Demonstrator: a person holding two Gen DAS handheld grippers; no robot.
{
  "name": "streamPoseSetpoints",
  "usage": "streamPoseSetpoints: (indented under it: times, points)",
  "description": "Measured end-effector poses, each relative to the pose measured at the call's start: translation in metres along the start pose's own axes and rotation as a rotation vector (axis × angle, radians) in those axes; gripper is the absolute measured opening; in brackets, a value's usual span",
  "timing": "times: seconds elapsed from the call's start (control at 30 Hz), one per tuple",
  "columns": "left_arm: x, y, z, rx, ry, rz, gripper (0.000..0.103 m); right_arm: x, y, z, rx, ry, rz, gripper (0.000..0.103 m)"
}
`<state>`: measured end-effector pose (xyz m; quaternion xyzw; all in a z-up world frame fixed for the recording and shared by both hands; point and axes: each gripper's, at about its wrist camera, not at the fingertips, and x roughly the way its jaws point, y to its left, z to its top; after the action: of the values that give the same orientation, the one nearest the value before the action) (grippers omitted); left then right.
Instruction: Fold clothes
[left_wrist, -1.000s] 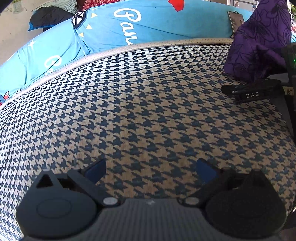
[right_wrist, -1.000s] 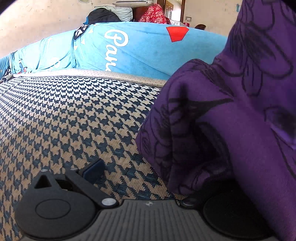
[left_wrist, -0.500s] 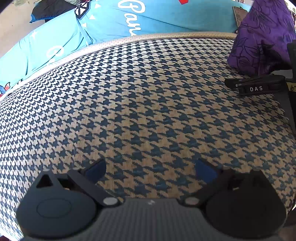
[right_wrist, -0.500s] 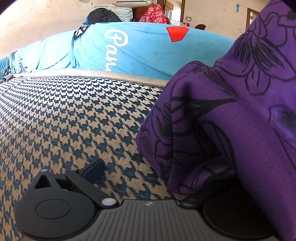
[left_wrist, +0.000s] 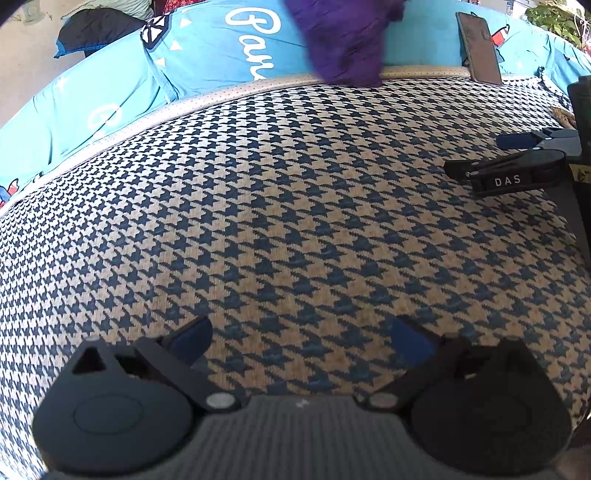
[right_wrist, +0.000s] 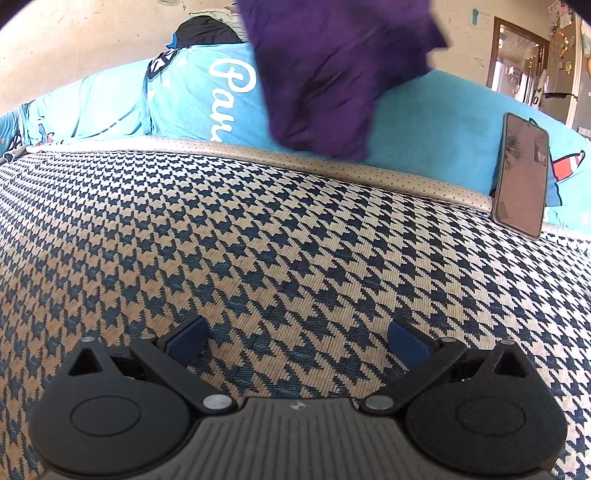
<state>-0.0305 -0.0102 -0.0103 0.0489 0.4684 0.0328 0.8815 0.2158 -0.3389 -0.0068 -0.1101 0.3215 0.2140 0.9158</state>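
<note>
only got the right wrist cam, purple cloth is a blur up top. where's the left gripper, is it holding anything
Observer: The left gripper is open and empty, low over the checked mat.
Operator: does its cam see my right gripper
Observer: Yes, at the right edge of its view. The right gripper is marked DAS, its fingers are apart and there is nothing between them.
Operator: anything past the phone on that side
Observer: A leafy plant shows above the blue cover, in the far right corner.
</note>
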Motion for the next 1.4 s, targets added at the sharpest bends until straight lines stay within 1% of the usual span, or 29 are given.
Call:
streamPoseSetpoints:
  times: [0.13, 0.2, 0.27, 0.3, 0.33, 0.37, 0.4, 0.47, 0.53, 0.63, 0.7, 0.83, 0.93, 1.07, 1.2, 1.33, 1.4]
  points:
    - [0.004, 0.005, 0.010, -0.018, -0.013, 0.059, 0.103, 0.004, -0.024, -0.005, 0.000, -0.001, 0.000, 0.103]
    - [0.005, 0.010, 0.016, -0.023, -0.017, 0.083, 0.103, 0.007, -0.041, -0.013, 0.000, -0.002, 0.001, 0.103]
    - [0.006, 0.015, 0.017, -0.034, -0.015, 0.101, 0.103, -0.008, -0.011, -0.027, -0.005, -0.007, -0.004, 0.103]
    - [0.007, 0.016, 0.016, -0.042, -0.014, 0.101, 0.103, -0.040, 0.011, -0.027, -0.008, -0.011, -0.005, 0.103]
    - [0.008, 0.018, 0.015, -0.049, -0.012, 0.100, 0.103, -0.063, 0.027, -0.030, -0.011, -0.014, -0.006, 0.103]
    - [0.009, 0.019, 0.015, -0.055, -0.012, 0.100, 0.103, -0.066, 0.029, -0.034, -0.012, -0.015, -0.007, 0.103]
    - [0.008, 0.020, 0.017, -0.046, -0.018, 0.098, 0.103, -0.065, 0.036, -0.036, -0.014, -0.015, -0.008, 0.103]
    - [0.005, 0.020, 0.019, -0.032, -0.034, 0.097, 0.103, -0.046, 0.072, -0.030, -0.020, -0.012, -0.009, 0.103]
    - [0.002, 0.021, 0.020, -0.034, -0.048, 0.092, 0.103, -0.042, 0.078, -0.030, -0.022, -0.011, -0.010, 0.103]
    - [0.000, 0.025, 0.022, -0.046, -0.054, 0.082, 0.103, -0.016, 0.106, -0.027, -0.026, -0.007, -0.014, 0.103]
    - [0.000, 0.026, 0.023, -0.046, -0.053, 0.072, 0.103, -0.006, 0.118, -0.025, -0.028, -0.005, -0.016, 0.103]
    - [-0.001, 0.028, 0.023, -0.045, -0.051, 0.060, 0.103, -0.008, 0.125, -0.026, -0.030, -0.006, -0.017, 0.103]
    - [0.000, 0.028, 0.026, -0.043, -0.054, 0.061, 0.103, -0.001, 0.129, -0.029, -0.031, -0.004, -0.017, 0.103]
    - [0.004, 0.029, 0.032, -0.054, -0.047, 0.054, 0.103, -0.005, 0.137, -0.032, -0.031, -0.005, -0.018, 0.103]
    - [0.007, 0.026, 0.038, -0.052, -0.048, 0.055, 0.103, 0.006, 0.137, -0.028, -0.025, 0.001, -0.017, 0.103]
    - [0.005, 0.021, 0.021, -0.046, -0.029, 0.066, 0.103, 0.011, 0.138, -0.025, -0.023, 0.002, -0.017, 0.103]
    - [0.007, 0.018, 0.022, -0.037, -0.025, 0.051, 0.103, 0.012, 0.138, -0.025, -0.023, 0.002, -0.016, 0.103]
